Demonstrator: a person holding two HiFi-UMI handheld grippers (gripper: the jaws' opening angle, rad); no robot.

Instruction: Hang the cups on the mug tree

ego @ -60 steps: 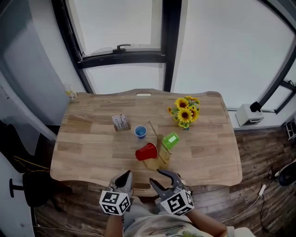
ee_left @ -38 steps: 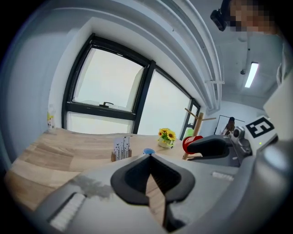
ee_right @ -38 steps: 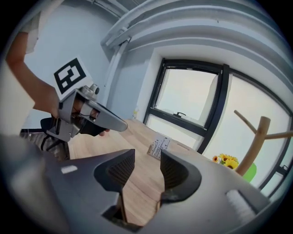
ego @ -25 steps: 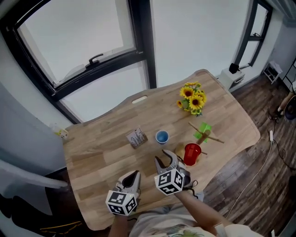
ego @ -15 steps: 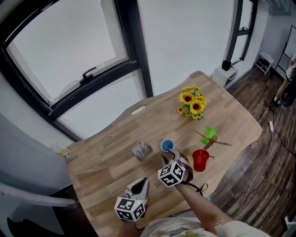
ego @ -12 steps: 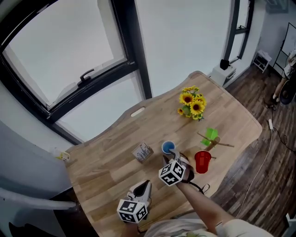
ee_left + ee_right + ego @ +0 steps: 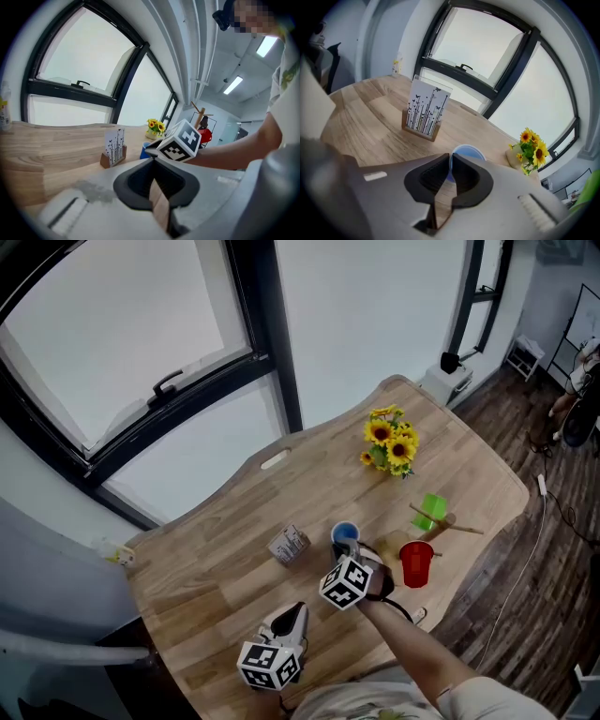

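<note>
Clamping entry: right gripper (image 7: 451,162), jaws just closed onto the near rim of a small blue plastic cup (image 7: 465,152), its bowl beyond the tips. Left gripper (image 7: 153,161): jaws together, nothing between. Wooden mug tree (image 7: 442,522) stands well right of the right jaws.

Only the rim of the blue cup (image 7: 467,151) shows above the right hand-held gripper (image 7: 450,157). The green cup (image 7: 584,197) is a blurred sliver at the picture's edge.
</note>
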